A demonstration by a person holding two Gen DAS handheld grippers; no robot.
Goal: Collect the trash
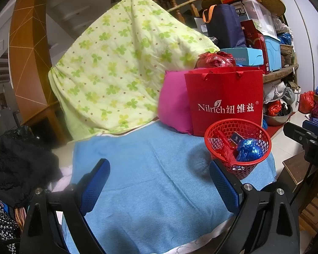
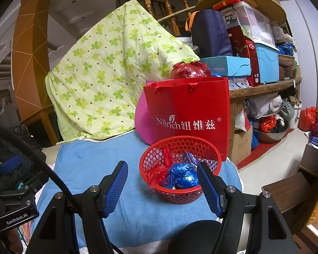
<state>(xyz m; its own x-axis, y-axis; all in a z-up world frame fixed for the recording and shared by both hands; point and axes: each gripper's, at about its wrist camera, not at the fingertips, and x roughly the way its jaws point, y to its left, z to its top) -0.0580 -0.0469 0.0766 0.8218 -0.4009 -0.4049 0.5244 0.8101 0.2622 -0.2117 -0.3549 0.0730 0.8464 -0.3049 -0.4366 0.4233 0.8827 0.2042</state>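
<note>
Checking blue towel (image 1: 154, 169): looks bare, trash sits in red basket (image 2: 180, 194) near its right edge. Both claws released, empty: left gripper (image 1: 159, 182), right gripper (image 2: 162, 182).

Both black-framed grippers, the left gripper (image 1: 159, 182) and the right gripper (image 2: 162, 182), carry ribbed blue pads (image 2: 116, 188), silver screws and a black cable (image 2: 53, 173).
</note>
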